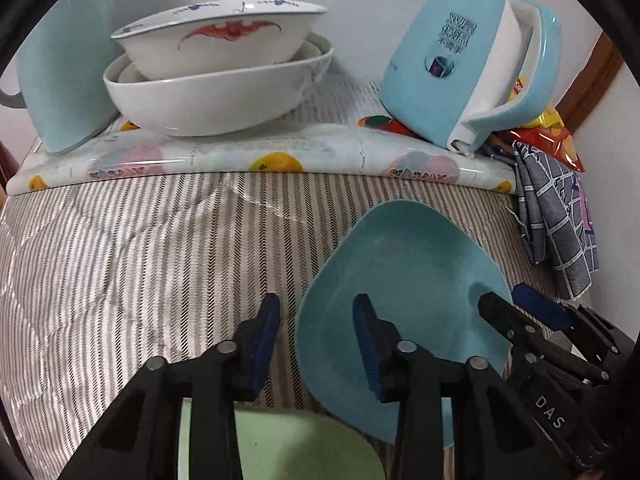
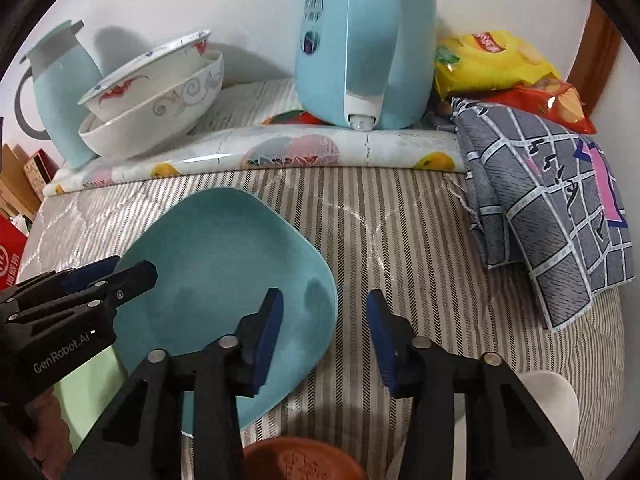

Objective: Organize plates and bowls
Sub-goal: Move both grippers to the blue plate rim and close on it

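Blue plate (image 1: 404,280): smooth, glazed, rounded-square.

The green plate (image 1: 280,444) runs off the bottom edge of the left wrist view, partly behind the left gripper's black arms. In the right wrist view a brown dish (image 2: 300,460) is cut by the bottom edge, and a white dish (image 2: 552,404) shows only as a curved rim behind the right gripper's arm. The nested bowls (image 1: 216,80) hide each other's insides, so how many are stacked cannot be told. The jug (image 1: 68,68) at far left loses its top to the lens rim. The printing on the kettle (image 1: 460,36) is too small to read. The snack bags (image 2: 500,64) lie partly under the checked cloth (image 2: 552,216).
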Demonstrator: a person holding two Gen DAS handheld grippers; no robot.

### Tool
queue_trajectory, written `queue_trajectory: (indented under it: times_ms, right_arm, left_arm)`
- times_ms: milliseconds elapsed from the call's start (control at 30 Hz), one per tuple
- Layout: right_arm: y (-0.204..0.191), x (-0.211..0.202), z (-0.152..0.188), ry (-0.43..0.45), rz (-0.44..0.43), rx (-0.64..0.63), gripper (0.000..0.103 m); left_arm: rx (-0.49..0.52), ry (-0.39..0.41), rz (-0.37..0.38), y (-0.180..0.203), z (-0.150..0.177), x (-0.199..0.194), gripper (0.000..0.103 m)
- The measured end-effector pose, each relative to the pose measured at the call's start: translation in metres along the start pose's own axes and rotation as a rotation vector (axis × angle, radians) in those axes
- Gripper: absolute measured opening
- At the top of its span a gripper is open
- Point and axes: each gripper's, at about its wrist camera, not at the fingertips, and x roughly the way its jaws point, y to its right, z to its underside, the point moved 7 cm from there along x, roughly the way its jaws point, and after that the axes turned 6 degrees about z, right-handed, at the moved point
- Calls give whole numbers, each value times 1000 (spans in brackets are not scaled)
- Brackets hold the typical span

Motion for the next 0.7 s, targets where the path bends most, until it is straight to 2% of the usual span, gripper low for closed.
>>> queue_trajectory:
  times_ms: [167, 233, 300, 500, 700]
  right_arm:
    - [-3, 14, 1, -36, 5, -15, 31]
    - [-5, 17, 2, -46, 1, -21, 23]
    - [-5, 19, 2, -42, 29, -29, 20]
    - [1, 14, -1, -12, 31, 2, 12]
    - [12, -10, -5, 40, 18, 36, 11]
  left_arm:
    - [-5, -17, 18, 0, 0, 10, 21]
    - [-5, -18, 14, -1, 0, 12, 18]
    - [-3, -8, 8, -2, -1, 12, 15]
    - [-7, 29, 19, -5, -5, 3, 11]
    - [12, 83, 28, 2, -10, -22, 11]
